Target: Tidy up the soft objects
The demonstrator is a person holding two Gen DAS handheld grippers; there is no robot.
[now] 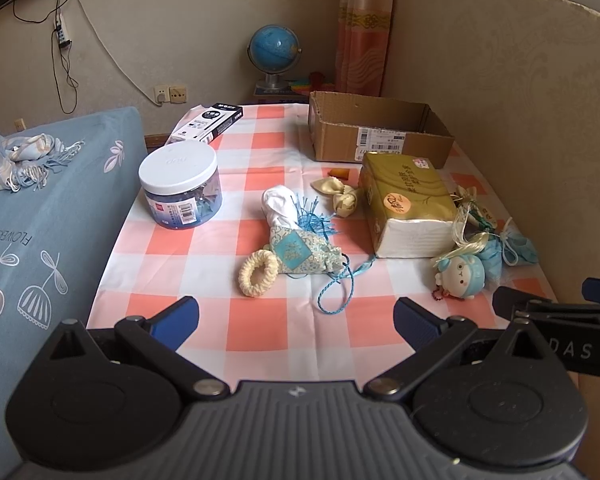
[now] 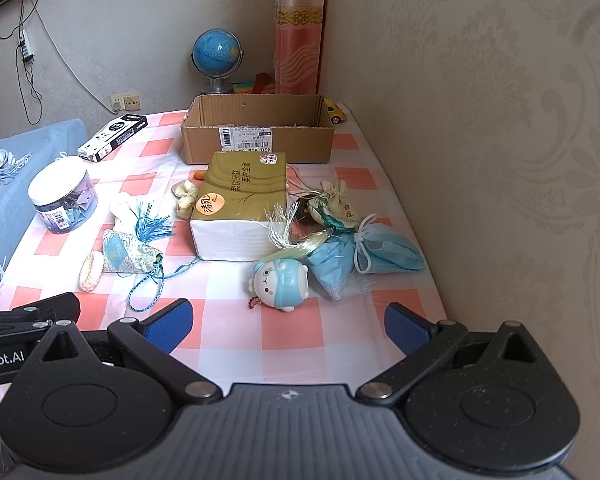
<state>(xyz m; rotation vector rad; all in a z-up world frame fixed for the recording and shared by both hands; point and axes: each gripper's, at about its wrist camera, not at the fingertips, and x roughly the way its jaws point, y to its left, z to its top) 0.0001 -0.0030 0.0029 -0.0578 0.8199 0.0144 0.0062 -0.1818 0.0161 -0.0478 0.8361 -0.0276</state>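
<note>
Face mask [image 2: 384,254] (knotted) shows fully only from the right wrist.

Left gripper [image 1: 296,322]: black linkage arms, round silver pivot screws, ribbed grey housing with a small white logo, blue textured pads [image 1: 176,322]. Right gripper [image 2: 286,322] has the same build; white lettering "Robot.AI" and "DAS" marks the bodies' sides.

On your bench, a cream knitted hair ring [image 1: 258,273] touches a patterned blue sachet pouch [image 1: 300,254] with a trailing cord. Right of the tissue pack [image 1: 408,204] lie a round blue plush toy [image 2: 282,285] and knotted blue face masks [image 2: 374,258].
</note>
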